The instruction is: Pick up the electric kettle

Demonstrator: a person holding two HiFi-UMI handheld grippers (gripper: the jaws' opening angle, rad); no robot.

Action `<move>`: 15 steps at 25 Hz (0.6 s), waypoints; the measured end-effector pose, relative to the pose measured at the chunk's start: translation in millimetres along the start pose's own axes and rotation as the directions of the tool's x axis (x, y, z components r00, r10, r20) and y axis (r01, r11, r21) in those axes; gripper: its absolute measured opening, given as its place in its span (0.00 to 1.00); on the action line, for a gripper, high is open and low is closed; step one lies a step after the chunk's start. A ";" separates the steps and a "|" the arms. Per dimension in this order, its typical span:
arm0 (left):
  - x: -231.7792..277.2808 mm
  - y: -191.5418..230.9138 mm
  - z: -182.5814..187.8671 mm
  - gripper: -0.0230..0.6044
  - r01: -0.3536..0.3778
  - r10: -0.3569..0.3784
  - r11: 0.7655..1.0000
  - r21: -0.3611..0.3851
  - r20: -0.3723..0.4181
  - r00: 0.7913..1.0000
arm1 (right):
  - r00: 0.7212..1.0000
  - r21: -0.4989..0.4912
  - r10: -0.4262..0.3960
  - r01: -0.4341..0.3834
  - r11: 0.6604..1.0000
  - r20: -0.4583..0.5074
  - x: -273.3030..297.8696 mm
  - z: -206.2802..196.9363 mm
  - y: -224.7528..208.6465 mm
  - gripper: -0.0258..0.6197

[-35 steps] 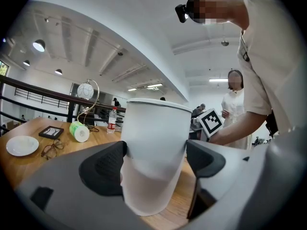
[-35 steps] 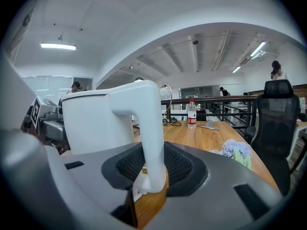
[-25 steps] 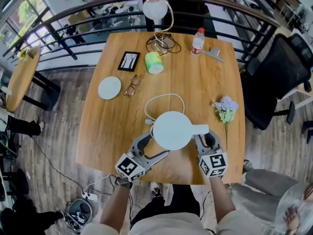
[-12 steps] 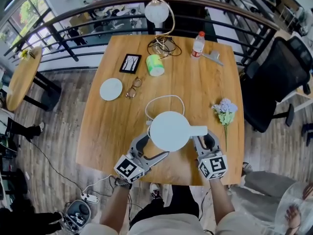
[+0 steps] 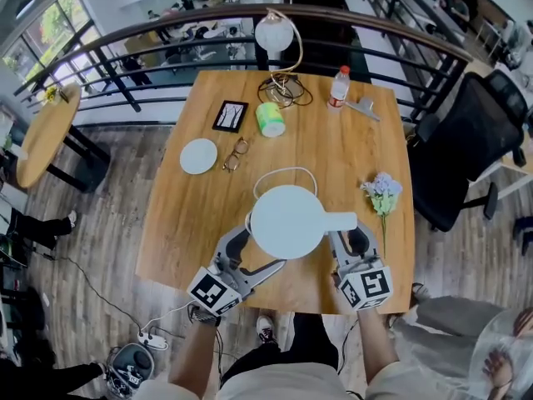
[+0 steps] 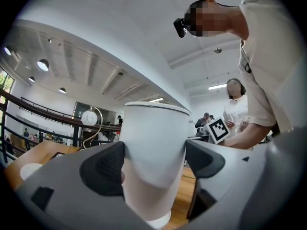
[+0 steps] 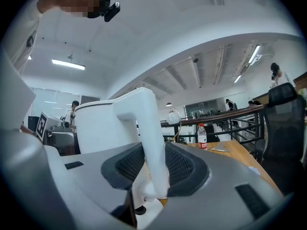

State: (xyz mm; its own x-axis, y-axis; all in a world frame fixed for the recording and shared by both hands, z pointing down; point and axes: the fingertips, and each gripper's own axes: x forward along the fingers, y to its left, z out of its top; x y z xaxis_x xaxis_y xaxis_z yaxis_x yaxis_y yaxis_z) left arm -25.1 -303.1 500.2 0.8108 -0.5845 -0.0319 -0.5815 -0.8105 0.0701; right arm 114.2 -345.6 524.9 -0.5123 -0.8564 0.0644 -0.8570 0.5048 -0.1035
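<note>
The wooden table [image 5: 350, 140] carries the white electric kettle [image 5: 287, 221] in the middle of its near part. The left gripper [image 6: 154, 163] presses both pads on the kettle's body. The right gripper [image 7: 154, 166] is closed tightly on its handle [image 7: 146, 123].

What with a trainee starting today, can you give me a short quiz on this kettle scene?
1. Which part of the kettle does the right gripper clamp? A lid, B handle, C cord.
2. True or false: the left gripper presses its jaws on the kettle's body.
3. Fill in: in the head view, the flowers lie on the table to the kettle's ___.
Key: 1 B; 2 true; 3 right.
</note>
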 end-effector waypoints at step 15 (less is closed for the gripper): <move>-62.8 -46.0 65.3 0.66 -0.004 0.000 0.998 0.060 0.066 0.998 | 1.000 0.036 0.018 -0.018 0.999 -0.007 -50.6 46.4 66.5 0.23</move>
State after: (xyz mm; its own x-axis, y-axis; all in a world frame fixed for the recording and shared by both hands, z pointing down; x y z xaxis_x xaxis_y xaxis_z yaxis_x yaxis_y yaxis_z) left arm -53.6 -231.6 433.8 0.8045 -0.5858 -0.0975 -0.5878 -0.8090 0.0103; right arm 85.8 -273.7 468.7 -0.5281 -0.8464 0.0690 -0.8451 0.5159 -0.1402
